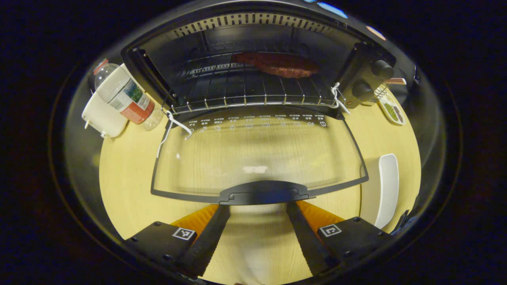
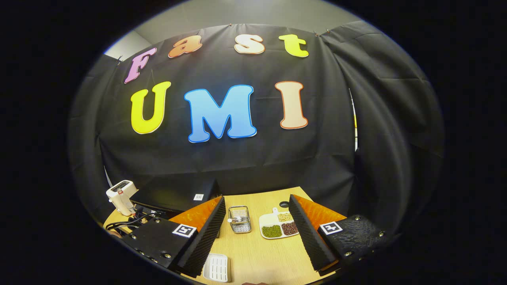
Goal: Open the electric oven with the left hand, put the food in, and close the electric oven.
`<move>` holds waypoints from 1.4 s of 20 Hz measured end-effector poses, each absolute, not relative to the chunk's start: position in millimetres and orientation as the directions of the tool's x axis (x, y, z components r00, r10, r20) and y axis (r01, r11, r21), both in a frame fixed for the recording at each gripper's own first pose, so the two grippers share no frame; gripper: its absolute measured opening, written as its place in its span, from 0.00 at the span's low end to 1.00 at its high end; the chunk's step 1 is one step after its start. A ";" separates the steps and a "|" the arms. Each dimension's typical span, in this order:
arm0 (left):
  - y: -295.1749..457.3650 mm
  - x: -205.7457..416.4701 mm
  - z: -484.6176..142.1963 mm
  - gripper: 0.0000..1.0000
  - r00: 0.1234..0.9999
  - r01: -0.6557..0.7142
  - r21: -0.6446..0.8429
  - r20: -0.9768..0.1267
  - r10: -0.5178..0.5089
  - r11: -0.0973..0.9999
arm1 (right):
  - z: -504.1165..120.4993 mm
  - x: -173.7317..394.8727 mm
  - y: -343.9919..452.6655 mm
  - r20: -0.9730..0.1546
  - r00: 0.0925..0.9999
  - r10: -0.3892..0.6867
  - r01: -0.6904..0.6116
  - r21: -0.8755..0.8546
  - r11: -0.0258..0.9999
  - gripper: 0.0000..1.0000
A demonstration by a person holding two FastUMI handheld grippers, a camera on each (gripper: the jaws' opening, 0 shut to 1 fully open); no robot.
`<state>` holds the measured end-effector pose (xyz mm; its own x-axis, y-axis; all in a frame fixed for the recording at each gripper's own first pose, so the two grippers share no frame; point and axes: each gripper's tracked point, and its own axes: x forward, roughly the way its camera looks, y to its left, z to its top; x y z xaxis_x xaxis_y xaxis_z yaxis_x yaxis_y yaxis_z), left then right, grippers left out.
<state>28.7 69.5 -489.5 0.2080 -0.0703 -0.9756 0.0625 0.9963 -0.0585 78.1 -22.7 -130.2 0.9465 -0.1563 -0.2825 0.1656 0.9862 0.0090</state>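
Presently, the inventory runs as follows.

Tabletop [image 1: 126, 174]: pale wood, carrying all items listed.

Oven [image 1: 253, 63]: dark body at the far edge in the left gripper view, cavity exposed, two knobs on its right side.

Door [image 1: 257, 154]: glass, dropped flat toward the camera, white cord tied at each hinge. Its handle [image 1: 264, 192] lies at the near edge, just ahead of the left tongs.

Food [image 1: 277, 64]: flat reddish-brown slab, lying on the wire rack [image 1: 245, 91] toward the back and right of the cavity.

Left tongs [image 1: 257, 209]: spread apart, tips just below the handle at either end of it; whether they touch it cannot be told.

Right tongs [image 2: 256, 219]: spread apart, holding nothing, raised and aimed at the booth wall, away from the oven.

Lesser items: bottle [image 1: 124, 95] against a white appliance at the oven's left; white dish [image 1: 388, 186] at the right; sectioned plate of beans [image 2: 279, 227] and small wire basket [image 2: 239, 219] in the right gripper view.

Step in hand, by judgement: opening and loading appear done; closing is left.

Next move calls for: the left tongs to catch the handle, or come up beneath it, and swing the door upward on its hinges until it meets the oven front. The cords should be kept from snagging.
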 end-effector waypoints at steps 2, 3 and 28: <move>69.3 28.7 -480.7 0.98 0.245 0.049 -0.069 -0.966 -0.079 0.996 | -131.4 77.1 -21.1 -0.286 0.946 -0.151 0.160 0.007 0.987 0.98; 69.9 28.1 -475.8 0.98 0.261 0.050 -0.070 -0.962 -0.081 0.996 | -131.6 76.8 -19.8 -0.289 0.946 -0.150 0.158 0.008 0.987 0.98; 66.1 61.1 -412.0 0.97 0.504 0.035 -0.086 -0.859 -0.092 0.996 | -138.7 84.0 -0.8 -0.310 0.944 -0.113 0.124 0.015 0.992 0.98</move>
<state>61.1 66.1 -412.0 0.5041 -0.0919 -0.8587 0.0353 0.9957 -0.0859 84.0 -0.8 -138.7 0.9441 -0.1134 -0.3097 0.1242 0.9921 0.0154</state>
